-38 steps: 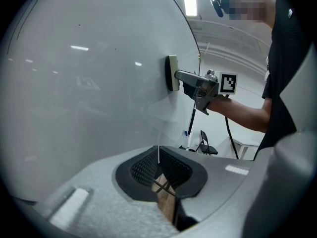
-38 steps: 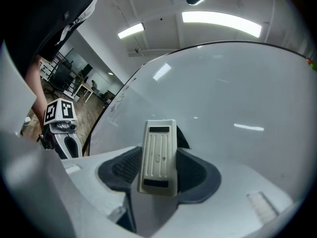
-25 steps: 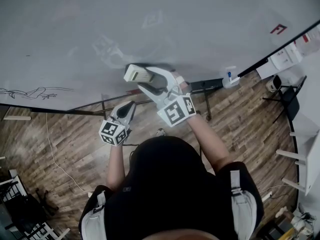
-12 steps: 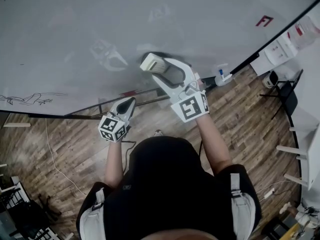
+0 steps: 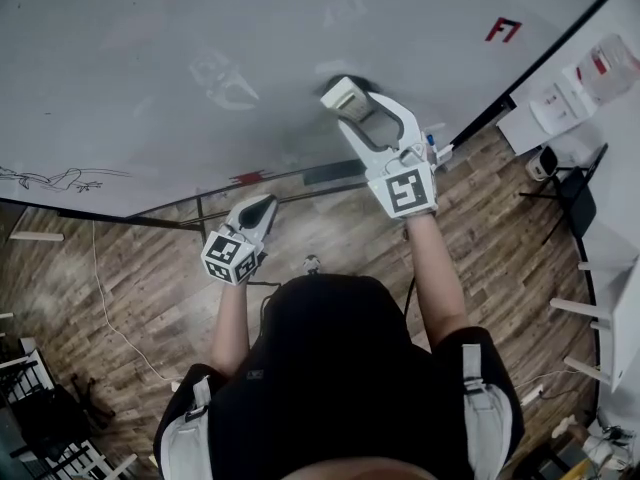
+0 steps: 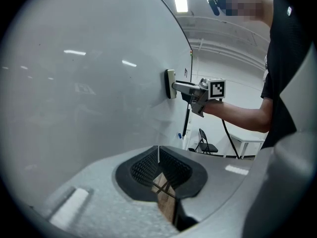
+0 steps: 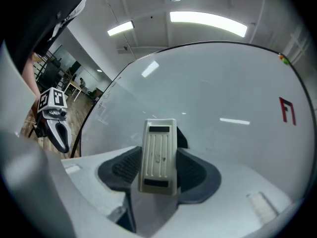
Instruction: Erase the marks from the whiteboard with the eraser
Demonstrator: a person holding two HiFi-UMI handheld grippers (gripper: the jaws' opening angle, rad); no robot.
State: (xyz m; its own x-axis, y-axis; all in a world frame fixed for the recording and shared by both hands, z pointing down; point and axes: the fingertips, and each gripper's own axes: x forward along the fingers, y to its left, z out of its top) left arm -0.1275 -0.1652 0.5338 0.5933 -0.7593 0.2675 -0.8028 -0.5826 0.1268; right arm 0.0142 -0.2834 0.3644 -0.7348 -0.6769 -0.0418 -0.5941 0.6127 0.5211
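The eraser (image 5: 338, 95), a cream block of ribbed plastic with a dark wiping pad beneath, lies flat against the whiteboard (image 5: 130, 58). The right gripper (image 5: 350, 106) has it clamped across its width between ridged black pads.

The step in hand looks like a wiping pass. It calls for the pad held flush on the glossy white surface, with even pressure and overlapping strokes, never tipped onto an edge.

A red angular mark (image 5: 503, 30) sits well to the right of the eraser. A thin black scribble (image 5: 60, 180) lies far to its left, by the board's dark lower frame. Both look unwiped. Just left of the eraser is a faint grey outline (image 5: 222, 78), perhaps ghosted ink, though it is too pale to be sure.

The left gripper (image 5: 262, 206) hangs below and left of the eraser, off the board, its jaws closed together on nothing, over the wood-plank floor (image 5: 130, 278).
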